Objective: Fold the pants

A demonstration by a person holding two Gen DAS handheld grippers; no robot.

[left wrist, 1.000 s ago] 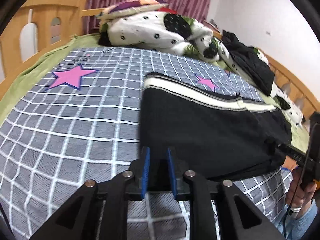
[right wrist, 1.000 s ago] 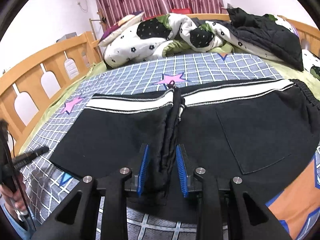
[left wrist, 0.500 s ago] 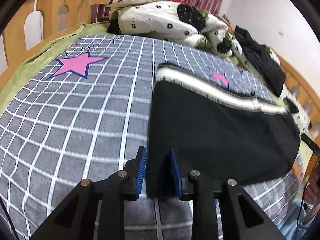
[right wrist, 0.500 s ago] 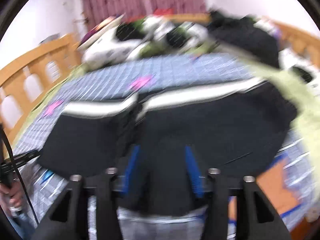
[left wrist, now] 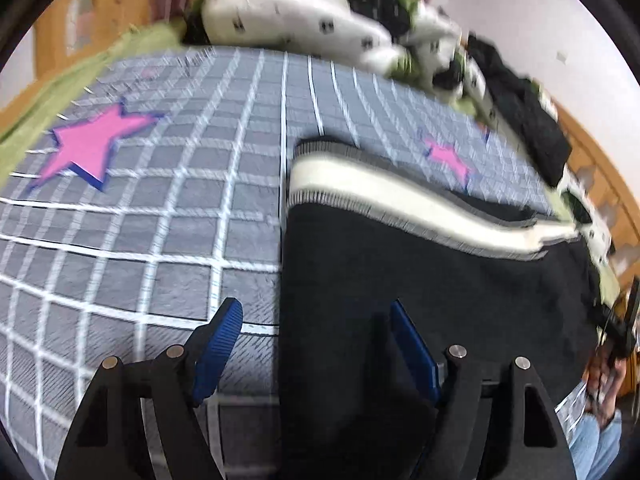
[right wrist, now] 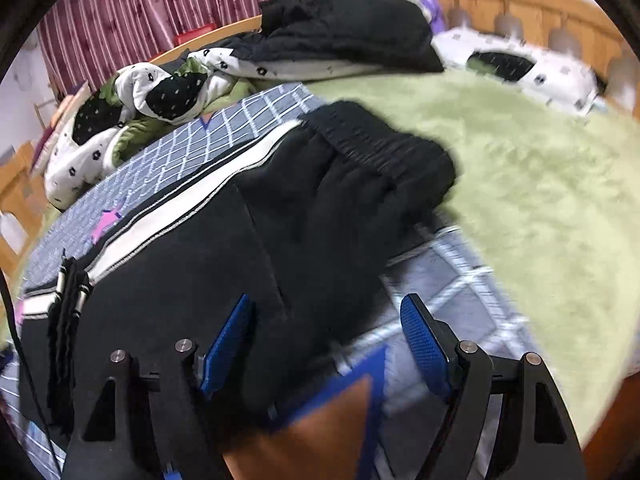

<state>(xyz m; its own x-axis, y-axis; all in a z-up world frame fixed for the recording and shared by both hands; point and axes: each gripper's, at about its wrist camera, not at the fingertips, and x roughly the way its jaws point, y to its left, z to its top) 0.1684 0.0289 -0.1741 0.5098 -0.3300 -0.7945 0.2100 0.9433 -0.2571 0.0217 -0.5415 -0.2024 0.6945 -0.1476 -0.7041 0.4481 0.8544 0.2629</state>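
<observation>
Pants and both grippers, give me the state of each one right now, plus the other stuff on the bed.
pants: lying on the bed, not gripped.
left gripper: open, over the pants' edge.
right gripper: open, above the pants.
comforter: crumpled.
black jacket: heaped.

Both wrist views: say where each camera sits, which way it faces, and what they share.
Left wrist: on the left gripper, low over the checked blanket, facing the bedding pile; jaws open astride the left edge of the pants; a hand shows at far right.
Right wrist: on the right gripper, facing the waistband and green sheet; jaws open over the pants.
Shared: the pants with their white stripe, the blanket, the spotted bedding.
</observation>
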